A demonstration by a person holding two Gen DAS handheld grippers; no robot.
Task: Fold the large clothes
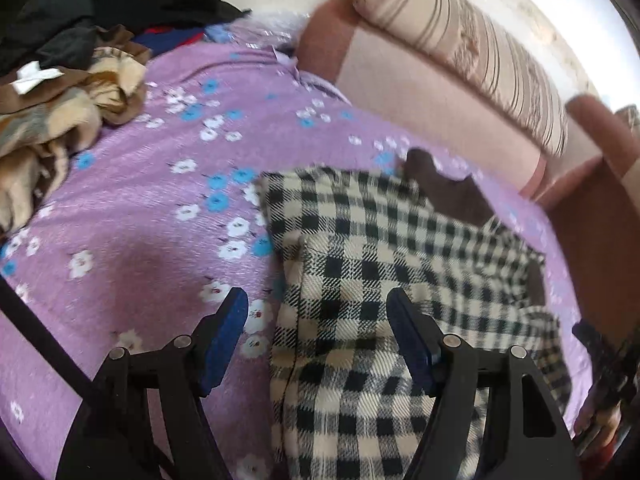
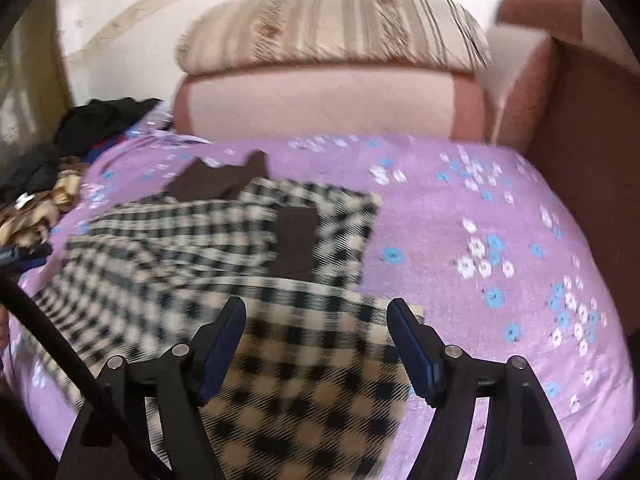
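A black-and-cream checked garment [image 1: 380,280] with a dark brown collar [image 1: 448,188] lies partly folded on a purple floral bedsheet [image 1: 152,208]. My left gripper [image 1: 316,316] is open and empty, hovering over the garment's left edge. In the right wrist view the same garment [image 2: 192,240] shows a brown pocket patch [image 2: 294,240] and brown collar [image 2: 220,178]. My right gripper [image 2: 316,320] is open and empty, just above a folded-over flap of the garment near the front.
A pile of other clothes [image 1: 60,92] lies at the bed's far left; it also shows in the right wrist view [image 2: 44,196]. A pink sofa back [image 2: 320,100] with a striped cushion [image 2: 328,28] stands behind. A brown armrest [image 2: 588,128] is at the right.
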